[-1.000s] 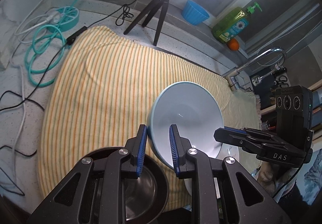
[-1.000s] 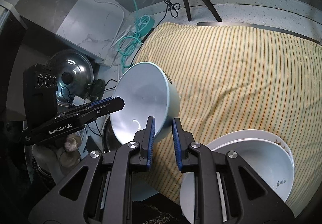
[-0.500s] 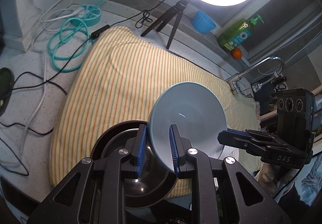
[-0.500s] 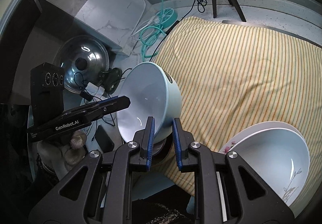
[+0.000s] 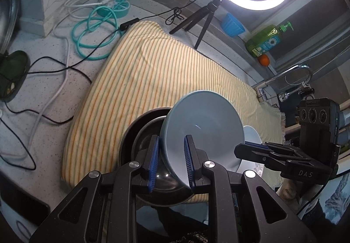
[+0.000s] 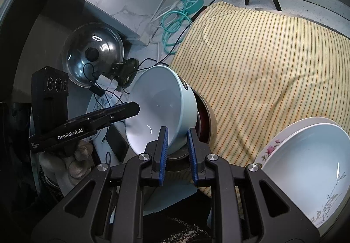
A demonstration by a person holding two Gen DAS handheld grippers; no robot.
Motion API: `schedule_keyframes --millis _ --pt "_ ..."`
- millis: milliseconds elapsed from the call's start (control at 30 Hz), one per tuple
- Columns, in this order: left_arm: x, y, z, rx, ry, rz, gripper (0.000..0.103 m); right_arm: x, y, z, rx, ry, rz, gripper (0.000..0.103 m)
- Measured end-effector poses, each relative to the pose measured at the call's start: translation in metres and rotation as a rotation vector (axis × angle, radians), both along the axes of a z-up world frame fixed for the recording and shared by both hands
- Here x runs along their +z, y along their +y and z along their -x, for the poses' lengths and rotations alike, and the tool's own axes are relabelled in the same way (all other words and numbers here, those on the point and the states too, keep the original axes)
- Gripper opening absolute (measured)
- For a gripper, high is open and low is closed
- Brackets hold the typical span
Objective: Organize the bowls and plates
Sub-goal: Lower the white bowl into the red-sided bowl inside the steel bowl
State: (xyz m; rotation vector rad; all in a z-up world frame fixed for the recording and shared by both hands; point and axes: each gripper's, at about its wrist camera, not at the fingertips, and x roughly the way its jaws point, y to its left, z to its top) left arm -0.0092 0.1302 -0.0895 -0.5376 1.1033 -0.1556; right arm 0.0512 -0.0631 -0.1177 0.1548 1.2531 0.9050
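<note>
Both the left gripper (image 5: 170,164) and right gripper (image 6: 177,153) have their fingers closed on opposite rims of the blue bowl (image 5: 202,131), tilted above the dark pot (image 5: 140,133) at the cloth's (image 5: 153,72) near edge; glazed, slippery, breakable, best pinched by the rim.

Two black hand-held claws with blue finger pads

The left claw (image 5: 170,161) and right claw (image 6: 177,151) share one build: matte black angular linkage arms with triangular cut-outs, round silver screws at the pivots, and ribbed blue pads (image 5: 153,161) lining the inner finger faces. From the side, the left claw's body reads "GenRobot.AI" in white, the right one's "DAS"; each carries a black box with three round lenses. Pale-gloved hands (image 6: 77,155) grip the handles.
</note>
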Motion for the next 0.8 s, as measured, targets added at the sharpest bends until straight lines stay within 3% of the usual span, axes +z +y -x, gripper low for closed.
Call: schedule_keyframes --millis 800 --pt "-0.022 0.005 0.016 0.022 0.059 0.003 0.020 -0.038 0.025 0.006 0.036 0.044 0.089 0.019"
